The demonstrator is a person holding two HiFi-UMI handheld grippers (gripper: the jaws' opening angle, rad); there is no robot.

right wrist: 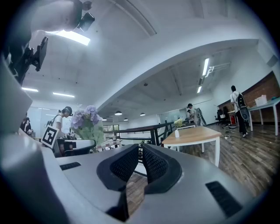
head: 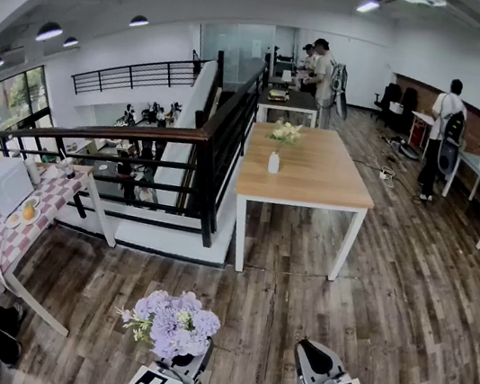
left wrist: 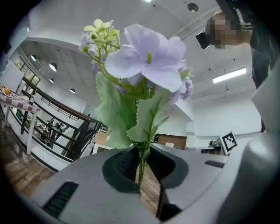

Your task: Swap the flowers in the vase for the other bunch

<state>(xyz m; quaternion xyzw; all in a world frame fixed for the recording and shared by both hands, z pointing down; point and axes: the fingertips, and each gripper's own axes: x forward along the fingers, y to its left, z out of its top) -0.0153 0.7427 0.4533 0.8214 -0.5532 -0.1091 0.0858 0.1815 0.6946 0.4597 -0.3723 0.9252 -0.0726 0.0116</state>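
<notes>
Flowers, a bunch of pale purple blossoms with green leaves (head: 171, 319), stand upright at the bottom of the head view. They are well apart from the long light-wood table (head: 314, 185) across the room. The left gripper (left wrist: 141, 168) is clamped on their thin green stem, low down, so the heads ride clear above the jaws. Held level, it keeps the bunch vertical, which suits carrying.

The right gripper (right wrist: 141, 157) is just beside it. Its jaws are drawn together to a slim slit with nothing between them, probably kept free for the vase or the other bunch.

On the table stands a small white bottle-shaped vase (head: 274, 162), which looks bare. Beyond it is a pale yellow-green bunch of flowers (head: 285, 131). Whether that bunch lies on the tabletop or sits in something is too small to tell. The purple bunch seems meant for the vase, with the distance to the table not yet covered.
</notes>
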